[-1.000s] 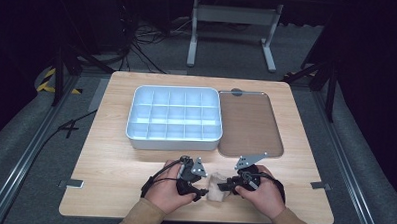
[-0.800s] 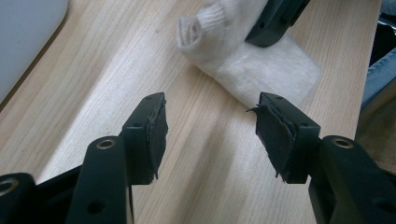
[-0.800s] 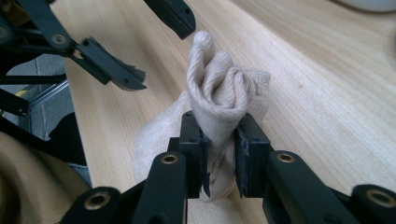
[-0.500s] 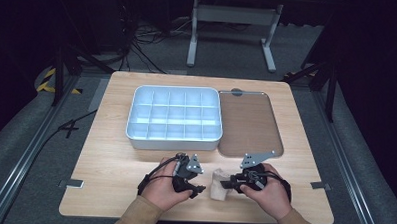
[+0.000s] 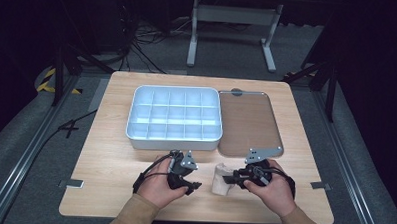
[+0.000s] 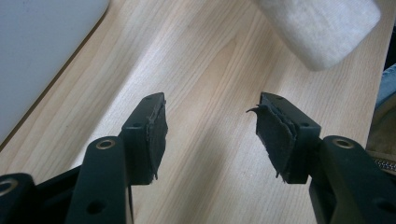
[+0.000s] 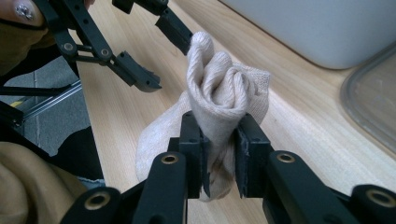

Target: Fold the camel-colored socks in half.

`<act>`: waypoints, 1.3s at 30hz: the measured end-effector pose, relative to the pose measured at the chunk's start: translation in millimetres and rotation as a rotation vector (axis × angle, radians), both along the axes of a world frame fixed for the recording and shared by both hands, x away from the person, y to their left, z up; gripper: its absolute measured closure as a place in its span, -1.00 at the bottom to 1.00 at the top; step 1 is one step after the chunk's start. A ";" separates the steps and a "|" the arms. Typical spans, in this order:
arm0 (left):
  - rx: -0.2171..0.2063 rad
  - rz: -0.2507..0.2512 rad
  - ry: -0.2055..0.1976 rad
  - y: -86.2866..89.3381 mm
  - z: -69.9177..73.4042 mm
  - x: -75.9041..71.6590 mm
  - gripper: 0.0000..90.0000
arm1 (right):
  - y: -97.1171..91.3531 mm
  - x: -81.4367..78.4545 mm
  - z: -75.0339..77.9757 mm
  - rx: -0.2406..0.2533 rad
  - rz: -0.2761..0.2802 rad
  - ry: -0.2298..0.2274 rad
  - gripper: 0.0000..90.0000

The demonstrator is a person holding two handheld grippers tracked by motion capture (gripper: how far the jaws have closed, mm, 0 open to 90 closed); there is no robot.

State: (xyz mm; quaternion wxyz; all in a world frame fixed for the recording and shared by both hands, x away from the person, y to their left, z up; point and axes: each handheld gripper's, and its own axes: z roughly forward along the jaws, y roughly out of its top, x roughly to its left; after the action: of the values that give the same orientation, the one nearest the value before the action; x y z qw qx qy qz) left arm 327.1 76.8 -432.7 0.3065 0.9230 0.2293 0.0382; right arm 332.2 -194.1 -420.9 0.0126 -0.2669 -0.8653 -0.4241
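Observation:
A rolled beige sock (image 7: 224,88) is pinched between the pads of my right gripper (image 7: 219,154), which is shut on its middle. The sock (image 5: 218,179) hangs just above the wooden table near the front edge, between both hands. My left gripper (image 6: 210,128) stands open with bare wood between its jaws, and the sock (image 6: 322,28) lies beyond them to the upper right. From above, the left gripper (image 5: 195,178) sits just left of the sock, apart from it, and the right gripper (image 5: 229,179) is at the sock's right side.
A white box with several compartments (image 5: 173,136) stands at the middle of the table. A clear brownish lid (image 5: 249,119) lies flat to its right. The table's front edge (image 5: 198,218) runs close under the hands. Cables trail off to the left on the floor.
My right gripper has risen a little with the sock in it. The left gripper has stayed in place beside it.

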 end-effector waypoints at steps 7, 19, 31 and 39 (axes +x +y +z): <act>-0.003 0.012 0.002 3.0 0.6 0.0 -0.03 | -3.2 6.7 15.6 0.007 -0.023 -0.019 0.68; -0.014 0.029 0.002 8.9 3.3 1.3 -0.03 | -6.4 19.8 39.2 -0.020 -0.036 -0.047 0.68; -0.019 0.041 -0.001 13.4 5.1 2.2 -0.04 | -4.6 32.3 53.2 -0.030 -0.033 -0.069 0.68; -0.025 0.048 -0.002 15.3 5.8 2.0 -0.05 | -4.3 45.3 61.9 -0.046 -0.045 -0.090 0.68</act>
State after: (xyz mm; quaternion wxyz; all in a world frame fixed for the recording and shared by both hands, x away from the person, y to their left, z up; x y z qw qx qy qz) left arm 329.1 92.1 -426.8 0.3170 0.9134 0.2517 0.0436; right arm 377.4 -198.4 -359.0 -0.0419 -0.2673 -0.8683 -0.4158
